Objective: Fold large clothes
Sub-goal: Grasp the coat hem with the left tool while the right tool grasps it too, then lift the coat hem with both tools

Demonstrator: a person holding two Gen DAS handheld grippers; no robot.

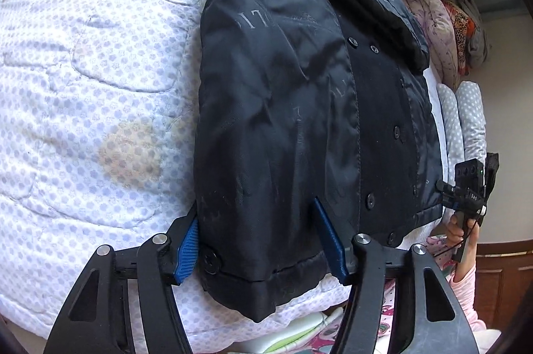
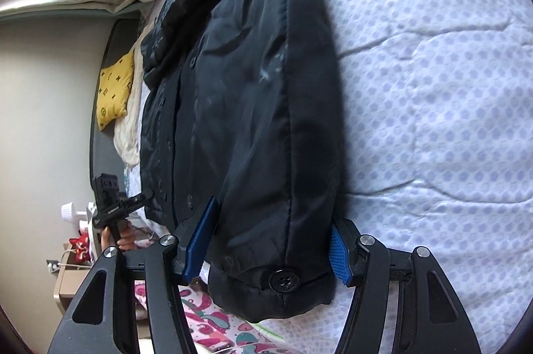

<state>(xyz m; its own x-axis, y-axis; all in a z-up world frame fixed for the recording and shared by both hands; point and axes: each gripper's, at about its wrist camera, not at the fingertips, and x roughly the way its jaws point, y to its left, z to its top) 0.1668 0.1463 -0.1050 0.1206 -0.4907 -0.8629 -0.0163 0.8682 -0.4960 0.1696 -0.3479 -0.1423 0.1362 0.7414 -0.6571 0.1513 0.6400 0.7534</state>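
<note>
so you've got the dark padded coat (image 1: 299,107) lying buttoned-up along the near edge of the bed (image 1: 86,61), hem hanging a bit over that edge toward you. your left hand-held gripper (image 1: 263,240) is straddling the folded-in left sleeve cuff (image 1: 253,280), blue pads tight against both sides of it, so i'd call that clamped on the cuff. right hand-held gripper (image 2: 271,244) is doing the same on the right sleeve cuff (image 2: 276,284), pads squeezing the puffy fabric. makes sense to me: grabbing both bottom corners at once looks like setup for flipping the lower half up toward the collar. bed's a quilted white cover with blue dots, with a yellowish stain (image 1: 131,151). there's a yellow pillow (image 2: 115,87) and piled bedding (image 1: 443,31) at the far edge.
</note>
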